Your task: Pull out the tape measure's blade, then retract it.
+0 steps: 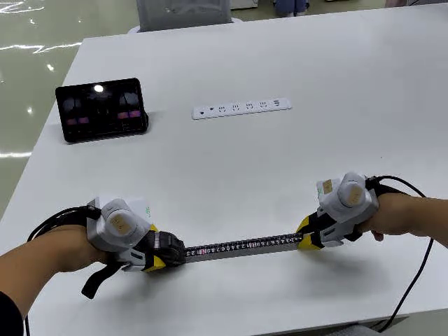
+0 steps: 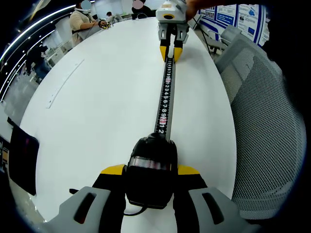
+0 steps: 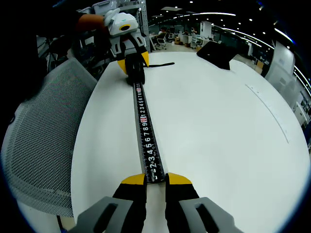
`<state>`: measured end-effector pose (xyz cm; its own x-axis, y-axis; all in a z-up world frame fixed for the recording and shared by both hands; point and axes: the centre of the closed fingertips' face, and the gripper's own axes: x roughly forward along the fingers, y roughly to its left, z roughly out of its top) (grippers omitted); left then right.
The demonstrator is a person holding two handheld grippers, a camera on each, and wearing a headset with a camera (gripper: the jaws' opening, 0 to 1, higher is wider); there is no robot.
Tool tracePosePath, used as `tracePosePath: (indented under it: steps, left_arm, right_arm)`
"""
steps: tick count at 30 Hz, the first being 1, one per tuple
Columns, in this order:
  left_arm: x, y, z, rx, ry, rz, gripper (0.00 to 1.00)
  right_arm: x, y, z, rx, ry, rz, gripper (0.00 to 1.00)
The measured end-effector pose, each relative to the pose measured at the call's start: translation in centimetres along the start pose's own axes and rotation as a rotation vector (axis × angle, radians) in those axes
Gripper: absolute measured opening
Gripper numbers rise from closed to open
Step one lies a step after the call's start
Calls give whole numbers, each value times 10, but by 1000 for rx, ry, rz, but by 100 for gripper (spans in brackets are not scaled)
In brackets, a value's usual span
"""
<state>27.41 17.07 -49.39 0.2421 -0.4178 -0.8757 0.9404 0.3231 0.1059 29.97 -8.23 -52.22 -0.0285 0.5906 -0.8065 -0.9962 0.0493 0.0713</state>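
Head view: the tape measure lies low over the white bench, near its front edge; the left gripper has its jaws closed around the black case, and the right gripper pinches the far end of the blade; the blade runs straight between them, drawn well out, and whether it touches the bench cannot be told; a power strip and a dark tablet sit well apart towards the back.

Left gripper view: the yellow-tipped jaws clamp the case by its two flanks, with the mouth facing forward; the numbered blade leaves it and runs to the right gripper.

Right gripper view: the jaws stand narrow, nipping the blade's end between them; the blade stretches away to the case in the left gripper; a mesh chair stands beside the bench.

Handling, as a judgement: the case looks hard, compact and fairly smooth, so a firm hold across the flanks suits it; the blade is likely thin, springy steel, stiff while straight yet apt to kink if twisted, and it probably pulls back on its spring; the end is the place to hold, and it should be fed in slowly rather than let snap.
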Motion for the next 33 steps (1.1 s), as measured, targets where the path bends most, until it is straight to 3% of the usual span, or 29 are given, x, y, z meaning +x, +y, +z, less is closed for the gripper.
tracePosePath:
  steps: [10,16,33]
  left_arm:
    - [-1,2,1,-15,-11,-11,33]
    - [0,2,0,-24,-4,-10,33]
    - [-12,8,-4,-40,2,-2,38]
  right_arm:
    - [3,0,2,18,37,4,12]
    - [4,1,1,-44,94,-10,12]
    - [-4,1,7,-56,88,-27,15]
